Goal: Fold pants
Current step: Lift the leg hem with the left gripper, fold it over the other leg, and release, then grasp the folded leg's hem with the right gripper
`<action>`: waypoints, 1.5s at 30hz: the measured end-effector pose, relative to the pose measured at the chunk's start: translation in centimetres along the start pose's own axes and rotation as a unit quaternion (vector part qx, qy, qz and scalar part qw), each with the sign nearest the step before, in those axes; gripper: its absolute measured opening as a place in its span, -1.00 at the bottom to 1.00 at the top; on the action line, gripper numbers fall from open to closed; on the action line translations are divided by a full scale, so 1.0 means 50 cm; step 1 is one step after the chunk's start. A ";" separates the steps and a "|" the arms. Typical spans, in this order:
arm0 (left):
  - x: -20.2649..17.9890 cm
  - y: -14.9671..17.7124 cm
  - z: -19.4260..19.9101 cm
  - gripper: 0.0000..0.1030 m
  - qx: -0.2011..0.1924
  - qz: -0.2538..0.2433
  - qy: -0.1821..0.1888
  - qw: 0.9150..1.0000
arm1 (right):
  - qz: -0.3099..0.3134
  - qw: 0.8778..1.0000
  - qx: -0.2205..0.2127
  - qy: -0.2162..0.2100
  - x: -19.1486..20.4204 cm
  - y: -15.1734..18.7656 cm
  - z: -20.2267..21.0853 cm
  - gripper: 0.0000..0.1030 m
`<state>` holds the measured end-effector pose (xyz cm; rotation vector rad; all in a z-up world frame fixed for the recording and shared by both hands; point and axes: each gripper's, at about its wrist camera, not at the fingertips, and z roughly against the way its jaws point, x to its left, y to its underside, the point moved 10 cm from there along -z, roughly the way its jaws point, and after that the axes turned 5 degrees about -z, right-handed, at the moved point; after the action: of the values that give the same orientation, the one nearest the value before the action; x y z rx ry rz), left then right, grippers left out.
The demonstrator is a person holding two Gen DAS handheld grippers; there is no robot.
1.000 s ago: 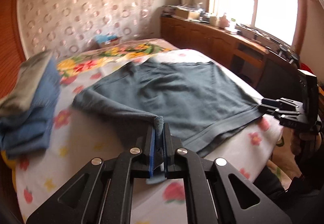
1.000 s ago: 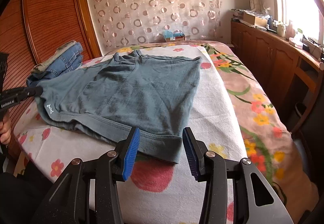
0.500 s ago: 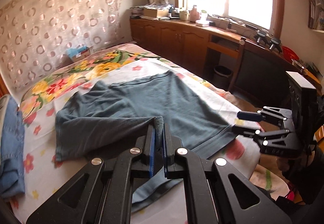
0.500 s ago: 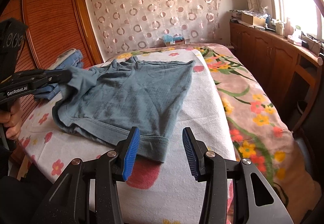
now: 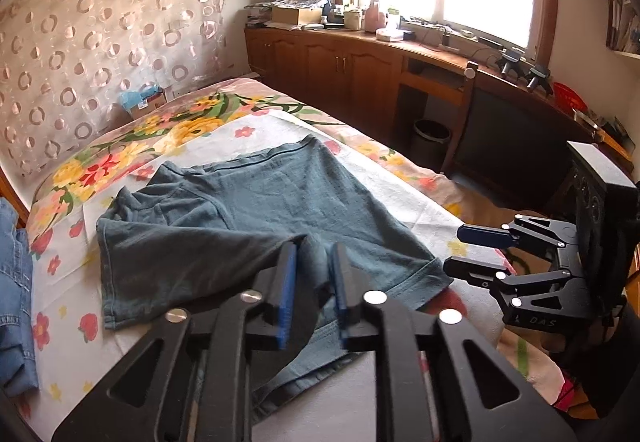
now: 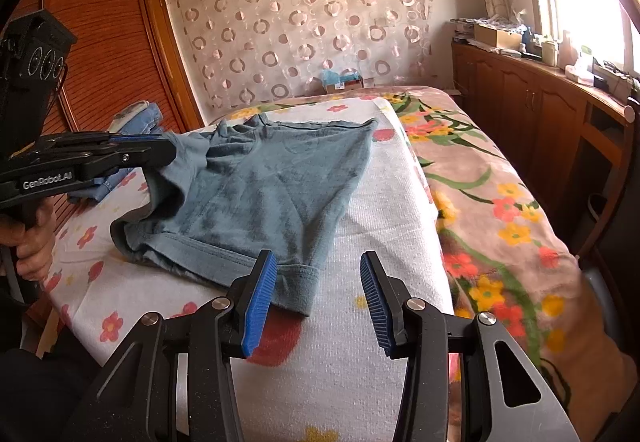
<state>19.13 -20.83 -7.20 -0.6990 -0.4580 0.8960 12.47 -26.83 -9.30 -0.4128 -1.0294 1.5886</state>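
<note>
Grey-blue shorts (image 5: 248, 218) lie on the bed's white flowered sheet (image 5: 400, 178). My left gripper (image 5: 314, 270) has its jaws slightly parted with a bunched corner of the shorts between them, lifted and carried over the rest of the garment. In the right wrist view the left gripper (image 6: 160, 150) holds that corner above the shorts (image 6: 272, 194). My right gripper (image 6: 318, 298) is open and empty, just in front of the shorts' near hem corner. It shows at the right of the left wrist view (image 5: 472, 250).
Folded jeans (image 6: 136, 122) are stacked at the bed's left side by a wooden wardrobe (image 6: 116, 54). A wooden cabinet run (image 5: 352, 70) and desk stand under the window right of the bed. A flowered blanket (image 6: 492, 202) covers the bed's right half.
My left gripper has carried the held corner of the shorts across toward the right gripper, folding the garment over itself, and its jaws have parted a little. The right gripper stays open near the hem.
</note>
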 end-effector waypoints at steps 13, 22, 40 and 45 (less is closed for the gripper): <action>0.088 0.060 0.036 0.25 -0.012 0.031 -0.046 0.998 | 0.013 1.000 0.000 -0.027 0.044 -0.023 -0.042 -0.12; 0.149 0.144 0.022 0.25 0.011 0.065 -0.061 0.996 | 0.040 0.997 0.035 -0.053 0.090 -0.043 -0.138 -0.35; 0.192 0.204 0.032 0.25 0.013 0.099 -0.065 0.993 | 0.052 0.996 0.023 -0.074 0.114 -0.084 -0.084 -0.90; 0.172 0.200 0.044 0.25 0.005 0.089 -0.054 0.995 | 0.053 0.997 0.004 -0.061 0.088 -0.093 -0.042 -0.90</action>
<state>17.07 -8.60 -12.21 -0.6927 -0.4927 1.1080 15.55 -22.06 -5.65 -0.3753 -1.1090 1.7299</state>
